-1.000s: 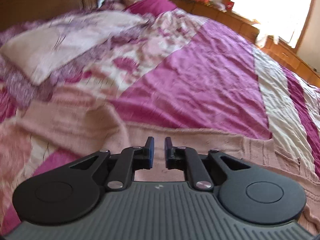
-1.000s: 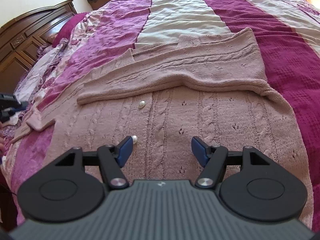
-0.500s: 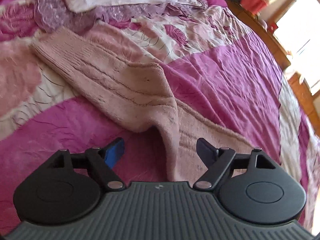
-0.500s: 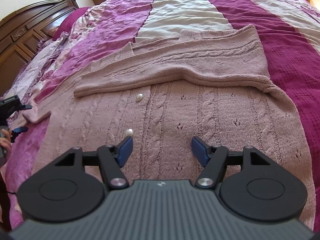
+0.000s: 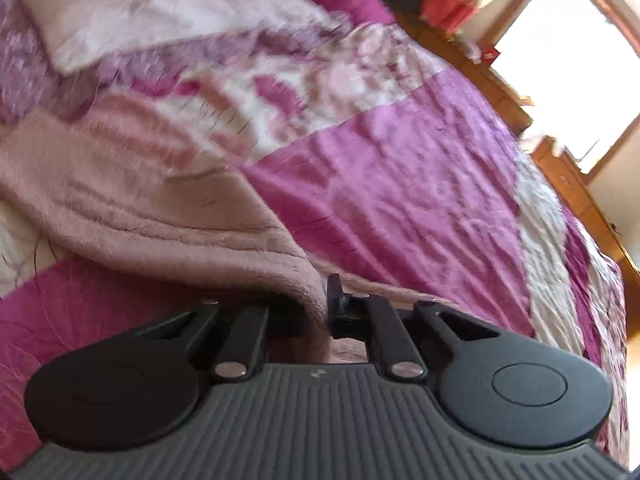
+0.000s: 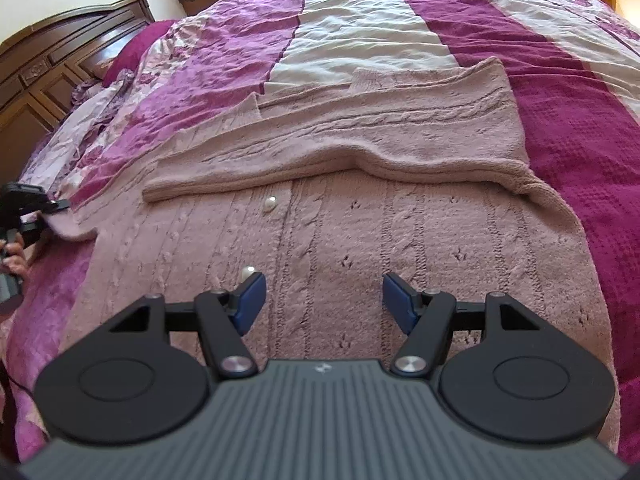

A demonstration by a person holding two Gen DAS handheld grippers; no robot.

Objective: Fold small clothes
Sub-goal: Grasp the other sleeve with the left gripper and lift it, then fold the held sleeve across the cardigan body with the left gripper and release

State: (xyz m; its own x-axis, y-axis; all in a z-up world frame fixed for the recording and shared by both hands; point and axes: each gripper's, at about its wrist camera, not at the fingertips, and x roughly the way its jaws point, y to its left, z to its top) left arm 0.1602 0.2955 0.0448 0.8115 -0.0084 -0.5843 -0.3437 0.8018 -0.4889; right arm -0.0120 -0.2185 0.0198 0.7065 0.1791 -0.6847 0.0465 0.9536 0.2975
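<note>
Half a second ago the left gripper [image 5: 320, 300] stood with its jaws wide apart on either side of a raised fold of the pink sweater's sleeve [image 5: 160, 216]; now those jaws have come together and pinch that fold between them, the knit bunched up over the left finger so that only the right finger [image 5: 334, 292] shows plainly. From the pinch the sleeve runs away to the left across the magenta bedspread [image 5: 400, 184], and the left wrist view is smeared with motion blur. Beyond the sleeve lies a pale floral pillow [image 5: 160, 28], and past the bed's far edge a bright window [image 5: 568, 60].

Nothing has shifted for the right gripper [image 6: 323, 300], which hangs as before with its blue-padded fingers [image 6: 250, 300] spread wide and nothing between them, low over the sweater [image 6: 360, 240]. The garment lies flat and face up on the bed, with two pearl buttons [image 6: 270, 203] along its front. Farther off, the other sleeve [image 6: 360, 140] is folded across the chest. At the left edge of this view a hand [image 6: 14, 256] holds the left gripper's handle, its tip at the sleeve end. Farther still stretch the striped bedspread and a dark wooden headboard [image 6: 60, 64].
</note>
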